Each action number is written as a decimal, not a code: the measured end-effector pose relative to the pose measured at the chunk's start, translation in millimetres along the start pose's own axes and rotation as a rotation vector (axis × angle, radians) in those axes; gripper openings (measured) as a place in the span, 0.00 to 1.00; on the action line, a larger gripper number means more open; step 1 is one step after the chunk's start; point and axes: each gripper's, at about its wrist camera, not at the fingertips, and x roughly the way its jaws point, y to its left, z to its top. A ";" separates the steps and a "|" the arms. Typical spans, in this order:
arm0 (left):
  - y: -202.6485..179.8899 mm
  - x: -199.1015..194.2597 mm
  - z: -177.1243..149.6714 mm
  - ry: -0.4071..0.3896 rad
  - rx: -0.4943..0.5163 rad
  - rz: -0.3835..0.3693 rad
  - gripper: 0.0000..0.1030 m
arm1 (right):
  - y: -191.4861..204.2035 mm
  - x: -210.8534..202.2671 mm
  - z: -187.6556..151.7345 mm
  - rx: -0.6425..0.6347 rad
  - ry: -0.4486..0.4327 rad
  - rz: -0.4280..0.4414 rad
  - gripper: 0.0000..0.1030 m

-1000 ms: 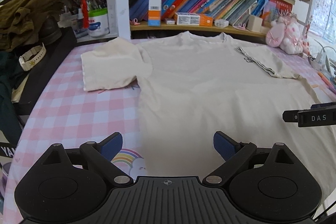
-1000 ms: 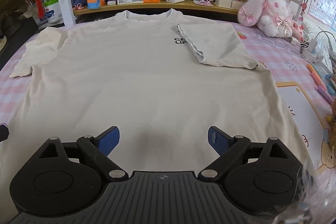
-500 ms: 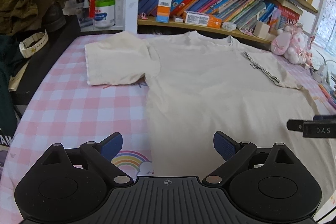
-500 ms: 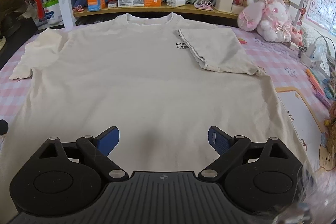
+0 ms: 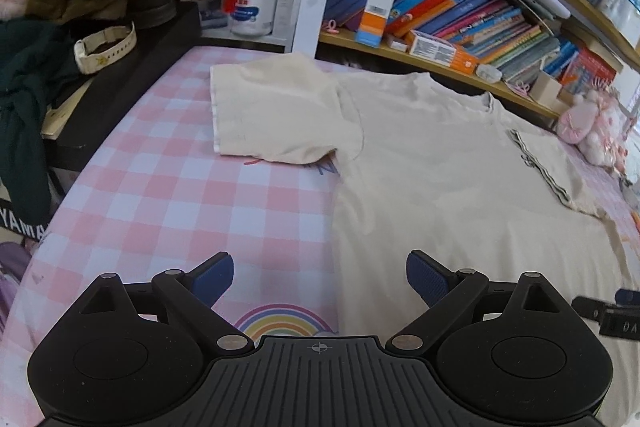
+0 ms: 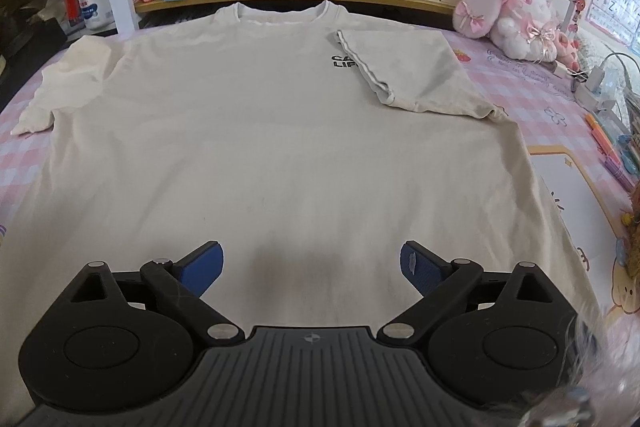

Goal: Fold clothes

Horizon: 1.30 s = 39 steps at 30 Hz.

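We see the cream T-shirt (image 6: 260, 147) spread flat on the checked cloth (image 5: 160, 187), 1 sleeve (image 6: 404, 67) folded inward and the other sleeve (image 5: 276, 119) lying out. Both our left gripper (image 5: 320, 277) and right gripper (image 6: 310, 263) hover wide open, holding nothing. In our judgement, pinching only the top layer could drag the shirt into wrinkles or undo the folded sleeve.

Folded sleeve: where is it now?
In the right wrist view, the folded sleeve lies on the T-shirt's upper right chest, covering its black lettering.
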 end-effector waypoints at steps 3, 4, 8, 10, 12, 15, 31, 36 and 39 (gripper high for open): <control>-1.3 -0.3 2.7 -0.014 0.004 -0.004 0.92 | 1.1 0.9 1.2 -0.009 0.000 -0.001 0.93; -1.7 -0.9 3.8 -0.020 0.004 -0.007 0.92 | 1.9 1.4 1.7 -0.012 0.000 0.000 0.93; -1.2 -1.4 7.1 -0.028 0.001 -0.002 0.92 | 5.1 3.8 3.7 -0.023 0.000 0.006 0.93; 0.5 -1.1 7.8 -0.030 -0.004 0.003 0.92 | 6.7 4.9 4.7 -0.029 0.001 0.009 0.93; 3.0 -0.1 8.2 -0.029 -0.009 0.011 0.92 | 8.2 6.1 5.6 -0.035 0.001 0.012 0.93; 7.3 1.7 9.0 -0.028 -0.020 0.023 0.92 | 10.6 7.9 7.1 -0.044 0.002 0.016 0.93; 13.1 8.9 10.2 -0.028 -0.032 0.021 0.92 | 15.4 6.2 8.5 -0.081 -0.012 0.015 0.95; 13.6 9.2 10.7 -0.031 -0.037 0.015 0.92 | 15.9 4.4 7.7 -0.085 -0.014 0.010 0.95; 13.8 8.2 10.5 -0.034 -0.041 0.011 0.92 | 16.3 3.4 7.3 -0.092 -0.015 0.010 0.95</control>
